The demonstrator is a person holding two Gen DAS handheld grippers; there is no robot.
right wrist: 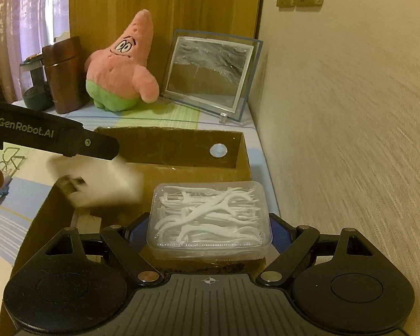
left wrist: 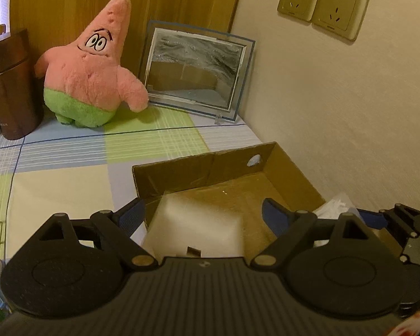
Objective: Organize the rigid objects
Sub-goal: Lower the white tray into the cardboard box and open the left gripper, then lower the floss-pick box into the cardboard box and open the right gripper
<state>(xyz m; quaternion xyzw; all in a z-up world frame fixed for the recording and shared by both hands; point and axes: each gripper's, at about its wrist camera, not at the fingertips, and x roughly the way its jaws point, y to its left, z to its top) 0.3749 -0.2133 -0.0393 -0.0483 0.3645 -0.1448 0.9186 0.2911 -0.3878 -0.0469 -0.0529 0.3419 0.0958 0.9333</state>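
Cardboard box (right wrist: 165,151) is being filled: right tongs (right wrist: 210,232) pinch the toothpick case (right wrist: 210,218), left tongs (left wrist: 203,218) pinch a white block (left wrist: 196,224); next, release.

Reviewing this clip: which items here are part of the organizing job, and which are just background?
Part of the job:
- cardboard box
- clear case of floss picks between the right gripper fingers
- white block between the left gripper fingers

Just background:
- pink plush star
- framed picture
- brown canister
- wall sockets
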